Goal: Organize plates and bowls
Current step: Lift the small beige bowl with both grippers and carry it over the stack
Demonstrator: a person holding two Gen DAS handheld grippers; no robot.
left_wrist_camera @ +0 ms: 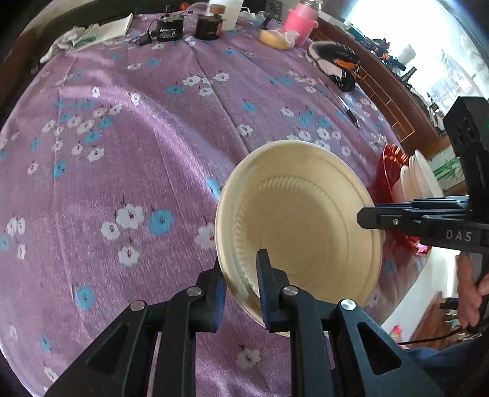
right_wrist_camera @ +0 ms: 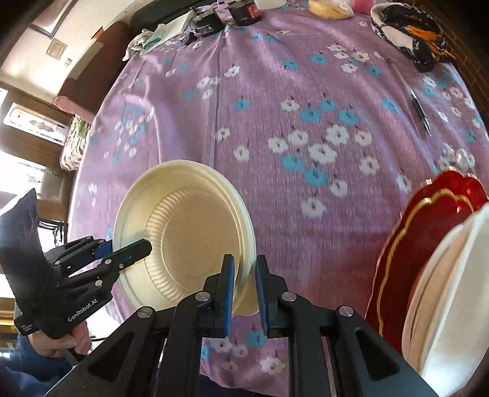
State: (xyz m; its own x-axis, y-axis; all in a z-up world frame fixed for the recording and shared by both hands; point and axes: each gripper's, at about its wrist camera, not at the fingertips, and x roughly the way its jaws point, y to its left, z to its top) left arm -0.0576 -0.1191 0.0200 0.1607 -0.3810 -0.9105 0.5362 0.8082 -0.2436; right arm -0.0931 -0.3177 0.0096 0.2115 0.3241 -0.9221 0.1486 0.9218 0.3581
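Bright daylight floods a window beyond dark wooden furniture, with a cream wall opposite.

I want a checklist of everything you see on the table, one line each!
Surface: purple flowered tablecloth, rumpled.
Job's things: cream bowl held tilted above the cloth; red plates with white plates stacked at the right edge.
Clutter: pink bottle, two black motors, pen, black-and-orange cloth in a dish.
Grippers: left gripper and right gripper both pinch the bowl's rim, on opposite sides.
Cables: thin wires by the motors.
Surroundings: wooden furniture, bright window.
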